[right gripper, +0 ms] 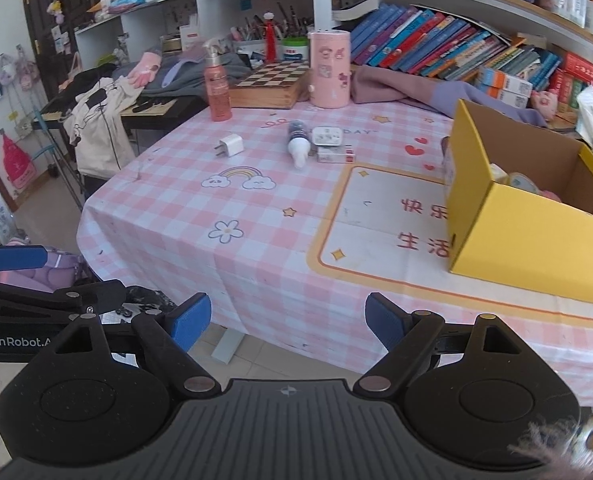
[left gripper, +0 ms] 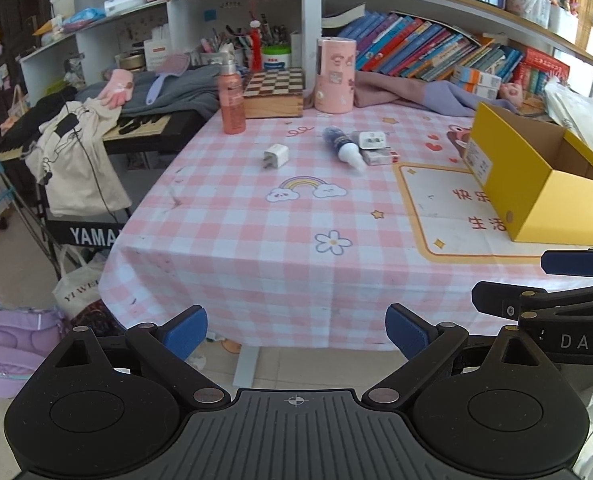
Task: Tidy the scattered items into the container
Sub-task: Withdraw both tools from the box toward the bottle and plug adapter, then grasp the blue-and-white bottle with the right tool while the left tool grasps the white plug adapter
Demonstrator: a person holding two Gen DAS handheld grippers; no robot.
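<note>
A white plug adapter (left gripper: 274, 156) (right gripper: 230, 146), a dark bottle with a white cap (left gripper: 343, 148) (right gripper: 297, 143), a white charger block (left gripper: 370, 139) (right gripper: 326, 136) and a small flat box (left gripper: 379, 157) (right gripper: 335, 155) lie on the pink checked tablecloth (left gripper: 256, 220) (right gripper: 184, 200). An open yellow cardboard box (left gripper: 536, 184) (right gripper: 528, 216) stands at the right and holds a few items. My left gripper (left gripper: 296, 334) is open and empty, held off the table's near edge. My right gripper (right gripper: 288, 322) is open and empty, also off the near edge.
A pink spray bottle (left gripper: 231, 96) (right gripper: 216, 88), a chessboard box (left gripper: 274, 94) (right gripper: 270, 84) and a pink canister (left gripper: 334, 76) (right gripper: 330, 68) stand at the back. Purple cloth (left gripper: 416, 94) and books lie behind the box. A keyboard with clothes (left gripper: 96, 128) stands left.
</note>
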